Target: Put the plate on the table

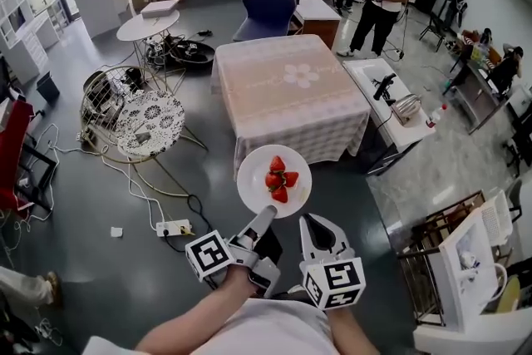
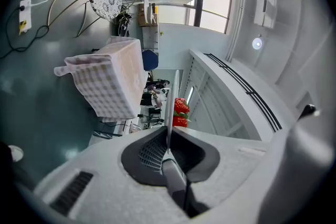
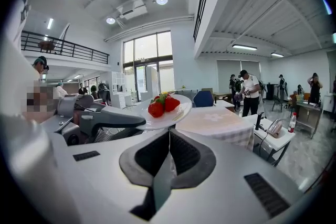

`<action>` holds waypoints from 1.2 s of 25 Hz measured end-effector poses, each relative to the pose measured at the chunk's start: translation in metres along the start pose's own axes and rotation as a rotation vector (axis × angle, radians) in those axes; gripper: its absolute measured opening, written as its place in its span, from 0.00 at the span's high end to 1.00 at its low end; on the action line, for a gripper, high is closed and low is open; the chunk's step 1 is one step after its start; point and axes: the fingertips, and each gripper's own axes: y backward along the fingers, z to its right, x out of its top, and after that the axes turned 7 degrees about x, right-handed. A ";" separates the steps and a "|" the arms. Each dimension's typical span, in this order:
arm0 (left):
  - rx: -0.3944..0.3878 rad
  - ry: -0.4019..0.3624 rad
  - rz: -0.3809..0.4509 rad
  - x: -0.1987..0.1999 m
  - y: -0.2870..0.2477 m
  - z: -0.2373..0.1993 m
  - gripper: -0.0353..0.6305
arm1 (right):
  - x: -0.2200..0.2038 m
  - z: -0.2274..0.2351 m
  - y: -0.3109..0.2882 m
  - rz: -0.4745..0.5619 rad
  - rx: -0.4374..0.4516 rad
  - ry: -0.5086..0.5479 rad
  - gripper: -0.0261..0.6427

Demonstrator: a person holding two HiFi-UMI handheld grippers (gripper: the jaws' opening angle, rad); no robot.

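A white plate (image 1: 256, 179) carrying three strawberries (image 1: 279, 177) hovers over the grey floor, just short of the near edge of the square table with the pale checked cloth (image 1: 287, 87). My left gripper (image 1: 264, 217) is shut on the plate's near rim. In the left gripper view the plate's rim (image 2: 168, 126) runs edge-on between the jaws, with the strawberries (image 2: 180, 113) beyond it. My right gripper (image 1: 306, 220) is shut, with its tip at the plate's near right rim and nothing between its jaws. The right gripper view shows the plate (image 3: 176, 114) just ahead of its tip (image 3: 169, 132).
A round lace-topped side table (image 1: 150, 122) and a wire chair (image 1: 104, 100) stand to the left, with cables and a power strip (image 1: 173, 227) on the floor. A blue chair (image 1: 268, 6) sits behind the table. People (image 1: 378, 0) stand at the back right. A white bench (image 1: 391, 100) lines the right.
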 end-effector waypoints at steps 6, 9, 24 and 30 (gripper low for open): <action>0.012 0.005 0.010 0.020 -0.002 -0.007 0.92 | 0.008 0.000 -0.020 0.005 0.005 0.006 0.96; 0.014 0.004 0.017 0.029 -0.005 -0.009 0.92 | 0.010 0.002 -0.031 0.011 0.012 -0.001 0.95; 0.068 -0.003 0.084 0.059 -0.112 -0.027 0.92 | 0.014 0.099 -0.108 -0.005 0.100 -0.043 0.95; 0.066 -0.009 0.087 0.061 -0.188 -0.026 0.92 | 0.033 0.177 -0.131 -0.007 0.125 -0.055 0.96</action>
